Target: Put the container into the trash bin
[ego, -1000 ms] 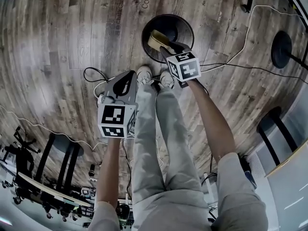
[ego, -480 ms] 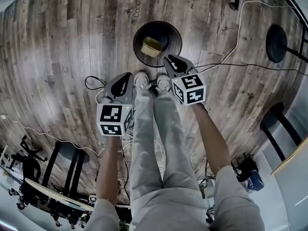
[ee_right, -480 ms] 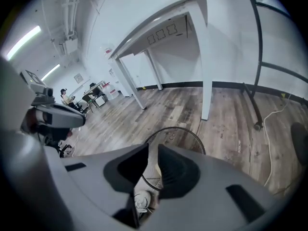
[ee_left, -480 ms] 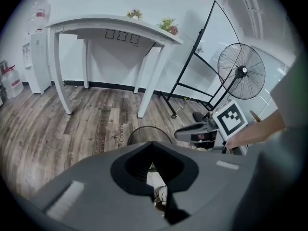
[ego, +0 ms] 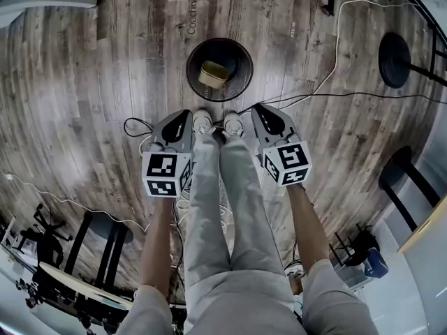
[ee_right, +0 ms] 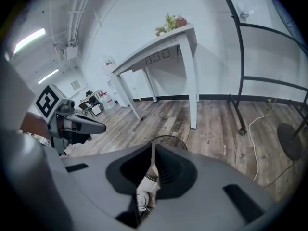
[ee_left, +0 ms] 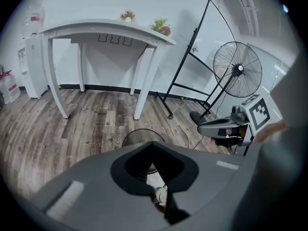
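Container (ego: 213, 74) is sitting in the trash bin (ego: 241, 89). Right gripper (ego: 258, 108) is closing empty, left gripper (ego: 183, 114) is closed. Shoes (ego: 203, 122) just beside the bin could be tipping it.

In its own view the left gripper (ee_left: 151, 147) hides all but the rim of the trash bin (ee_left: 137, 135); from the head view the container (ego: 213, 73) is too small to identify, perhaps a box.
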A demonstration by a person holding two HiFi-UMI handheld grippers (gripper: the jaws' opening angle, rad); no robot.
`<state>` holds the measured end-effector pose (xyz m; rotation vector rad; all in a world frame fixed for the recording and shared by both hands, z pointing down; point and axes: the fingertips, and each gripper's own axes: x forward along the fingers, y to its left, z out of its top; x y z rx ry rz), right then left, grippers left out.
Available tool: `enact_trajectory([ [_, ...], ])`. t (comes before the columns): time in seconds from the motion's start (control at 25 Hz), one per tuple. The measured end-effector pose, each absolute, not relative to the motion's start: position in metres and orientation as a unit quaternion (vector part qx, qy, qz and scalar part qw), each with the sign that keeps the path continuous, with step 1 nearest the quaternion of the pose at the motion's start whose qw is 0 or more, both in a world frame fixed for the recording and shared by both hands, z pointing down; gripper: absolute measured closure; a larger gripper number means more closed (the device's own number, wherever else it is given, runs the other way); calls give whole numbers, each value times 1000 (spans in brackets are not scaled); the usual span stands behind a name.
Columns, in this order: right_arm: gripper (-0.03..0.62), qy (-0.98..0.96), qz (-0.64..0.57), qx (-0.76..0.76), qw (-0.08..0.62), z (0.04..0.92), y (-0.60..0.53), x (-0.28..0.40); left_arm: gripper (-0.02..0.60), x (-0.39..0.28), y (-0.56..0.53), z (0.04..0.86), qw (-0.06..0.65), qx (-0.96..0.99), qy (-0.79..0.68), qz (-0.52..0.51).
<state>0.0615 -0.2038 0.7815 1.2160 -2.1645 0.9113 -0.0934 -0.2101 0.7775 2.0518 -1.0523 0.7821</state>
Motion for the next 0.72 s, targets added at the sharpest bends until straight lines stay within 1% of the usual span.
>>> enact_trajectory([
  [0.32,579,-792,326,463,230,735,-185,70,571,-87,-201,751,345,789,-413,297],
  [0.72,579,-803,297,474,203,664,-200,75,571,-87,-201,693,331,788,-434,284],
])
